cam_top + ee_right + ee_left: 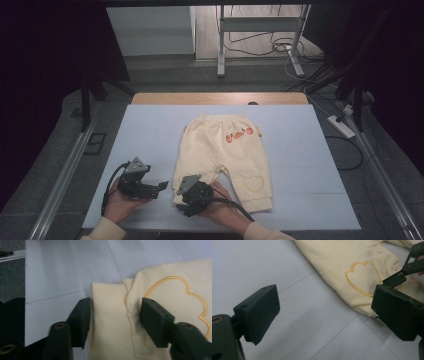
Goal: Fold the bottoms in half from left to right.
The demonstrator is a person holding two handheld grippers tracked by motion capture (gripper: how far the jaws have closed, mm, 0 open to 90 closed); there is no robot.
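Cream baby trousers lie flat on a pale mat, waistband far, with an orange print near the top and a heart outline on the right leg. My right gripper is at the left leg's hem; in the right gripper view it stands open with the ribbed cuff between its jaws, beside a yellow stitched outline. My left gripper is just left of that hem, open over bare mat, the trousers beyond it.
The mat covers a wooden table whose far edge shows. Metal rails run along both sides, and a power strip with cables lies on the floor at the right. Bare mat spreads left and right of the trousers.
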